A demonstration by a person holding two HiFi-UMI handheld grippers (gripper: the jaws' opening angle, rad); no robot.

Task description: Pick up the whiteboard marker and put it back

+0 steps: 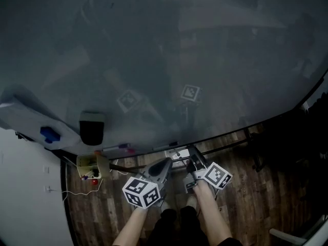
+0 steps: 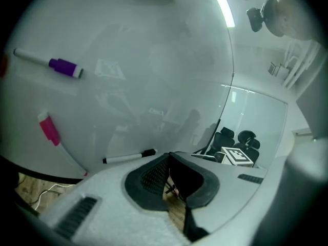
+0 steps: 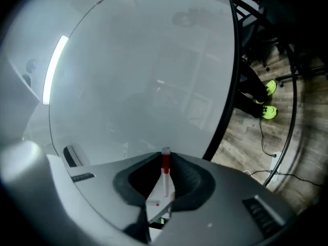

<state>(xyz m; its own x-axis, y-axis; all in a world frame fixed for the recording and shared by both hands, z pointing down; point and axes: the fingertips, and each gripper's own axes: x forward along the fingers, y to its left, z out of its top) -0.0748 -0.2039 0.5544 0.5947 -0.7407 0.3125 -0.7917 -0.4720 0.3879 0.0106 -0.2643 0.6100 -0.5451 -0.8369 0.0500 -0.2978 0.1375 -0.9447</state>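
While beside whiteboard edge (image 3: 226, 104), right gripper (image 3: 164, 159) on marker (image 3: 165, 181).

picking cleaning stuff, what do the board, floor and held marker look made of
Board: smooth glossy sheet, coated metal or glass perhaps; it shows clear reflections. Floor: matte brown planks with grain and seams, wood or laminate, can't tell. Marker in the right gripper: smooth white barrel, red band, likely plastic.
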